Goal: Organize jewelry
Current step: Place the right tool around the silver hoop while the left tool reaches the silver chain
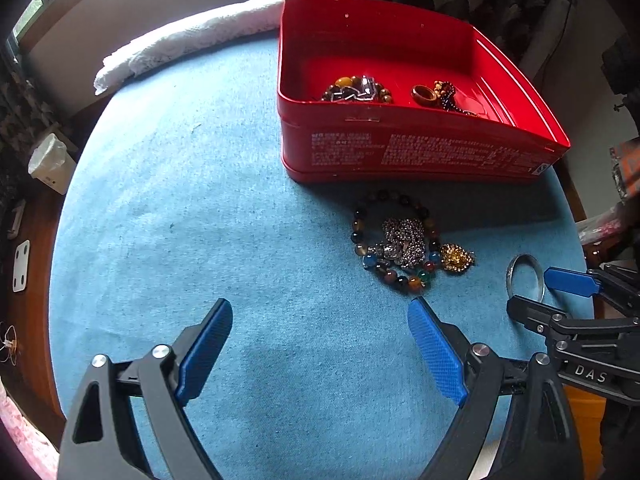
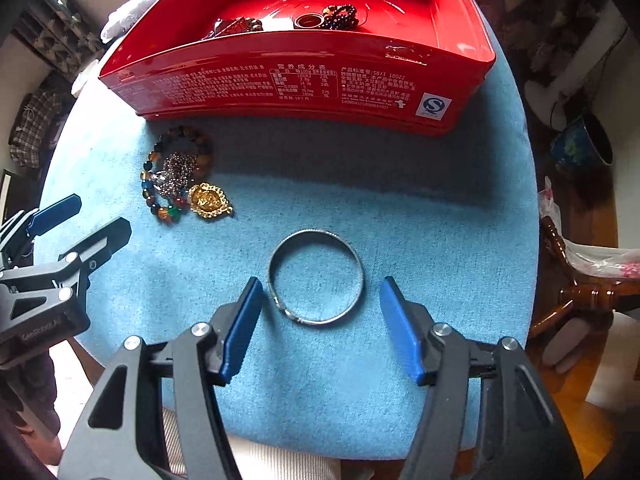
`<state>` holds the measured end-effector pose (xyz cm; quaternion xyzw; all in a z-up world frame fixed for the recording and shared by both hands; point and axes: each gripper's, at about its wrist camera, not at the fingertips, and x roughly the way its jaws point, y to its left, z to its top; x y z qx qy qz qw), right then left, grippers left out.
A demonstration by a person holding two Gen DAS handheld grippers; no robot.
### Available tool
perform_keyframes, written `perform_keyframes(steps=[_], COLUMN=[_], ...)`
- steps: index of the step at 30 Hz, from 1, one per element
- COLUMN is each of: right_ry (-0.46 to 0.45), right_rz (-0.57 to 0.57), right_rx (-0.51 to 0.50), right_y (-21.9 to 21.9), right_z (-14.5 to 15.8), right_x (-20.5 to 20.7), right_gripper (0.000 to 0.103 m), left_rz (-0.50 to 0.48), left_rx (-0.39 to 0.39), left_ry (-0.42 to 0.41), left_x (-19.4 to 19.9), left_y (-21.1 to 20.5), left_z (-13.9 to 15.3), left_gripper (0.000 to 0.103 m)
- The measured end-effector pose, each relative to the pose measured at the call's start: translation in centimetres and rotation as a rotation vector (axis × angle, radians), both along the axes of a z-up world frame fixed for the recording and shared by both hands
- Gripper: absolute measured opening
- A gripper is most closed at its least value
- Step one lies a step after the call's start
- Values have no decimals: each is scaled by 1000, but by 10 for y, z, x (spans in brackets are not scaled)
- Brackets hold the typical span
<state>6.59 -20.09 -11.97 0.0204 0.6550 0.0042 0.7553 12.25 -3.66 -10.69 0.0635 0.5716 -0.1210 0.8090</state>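
Silver bangle (image 2: 316,276) flat on blue counter (image 2: 420,220) between right gripper (image 2: 320,320) jaws, part-open, not gripping, left gripper (image 1: 320,344) jaws wide, empty, beaded bracelet (image 2: 172,172), gold pendant (image 2: 209,198) beside, red tin (image 2: 304,80), "SB/T 10022".

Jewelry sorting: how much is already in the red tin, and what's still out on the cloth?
Done: a beaded bracelet, an amber ring and dark beads lie in the red tin. In hand: the right gripper has its jaws around the silver bangle, not yet pressing it. Left: the multicolour bead bracelet, the rhinestone piece and the gold pendant.
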Motion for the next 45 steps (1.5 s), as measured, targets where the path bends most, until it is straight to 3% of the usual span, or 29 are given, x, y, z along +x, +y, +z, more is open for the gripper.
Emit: perform_keyframes(steps=[3,7,18,25,29,31,35,40,45], right_ry=[-3,-6,-2,-12,-14,-14,-10,0,-7], right_rz=[4,-16,-34,-56,-45,-50,-55,-56,-54], right_rx=[-24,-14,23,22,29,34,41,45,47], right_y=[7,6,-4,-24,-26,-26,-29,-34,-40], right_z=[0,1,6,12,14,14,13,10,13], right_x=[0,0,-6,0,2,3,5,6,10], right_gripper=[58,47,47,47,47,47,47,47,47], left_rz=[3,-3,-41,-43,-61,-58,-42,-56,-71], left_rx=[-2,4,18,-43,-32,-35,-70,-98,-83], left_ry=[4,5,5,35,29,37,50,47,44], left_x=[0,0,-5,3,8,12,18,25,29], left_y=[1,1,-10,-15,-24,-26,-23,-25,-37], left_z=[-1,-2,-6,-7,-7,-9,-7,0,-1], left_gripper=[88,88,88,85,76,65,59,39,36])
